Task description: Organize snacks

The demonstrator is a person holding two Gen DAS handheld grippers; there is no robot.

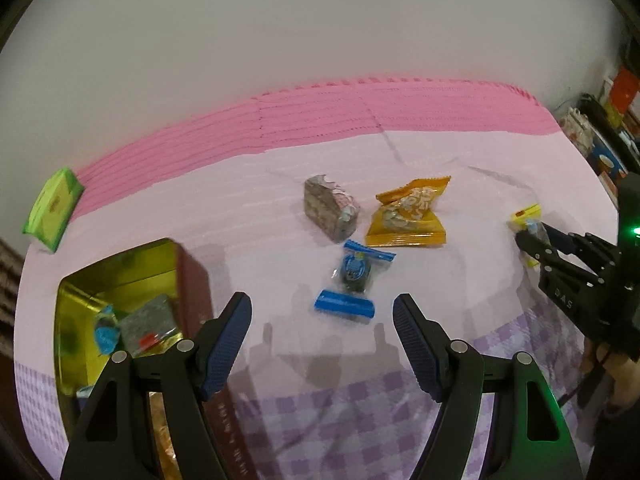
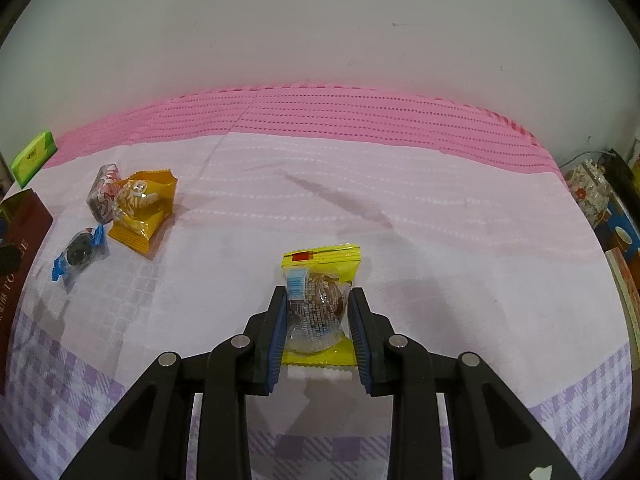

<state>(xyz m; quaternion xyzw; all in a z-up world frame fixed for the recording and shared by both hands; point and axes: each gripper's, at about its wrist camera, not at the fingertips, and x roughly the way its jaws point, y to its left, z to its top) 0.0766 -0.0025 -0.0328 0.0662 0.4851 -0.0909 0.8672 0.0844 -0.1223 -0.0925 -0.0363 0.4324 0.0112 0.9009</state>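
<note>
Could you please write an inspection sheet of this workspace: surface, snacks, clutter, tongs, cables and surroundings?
Surface: table under a pink and lilac checked cloth, with creases.
Job's things: open tin already holding several snacks; blue packet, orange packet and grey-pink packet lying loose; yellow packet between the right pads.
Clutter: green pack at the far left edge.
Tongs: left tongs open, empty, above the cloth near the blue packet; right tongs shut on the yellow packet.
Cables: a thin wire at the far right wall, unclear.
Surroundings: plain white wall; boxes and books beside the table, right side.
</note>
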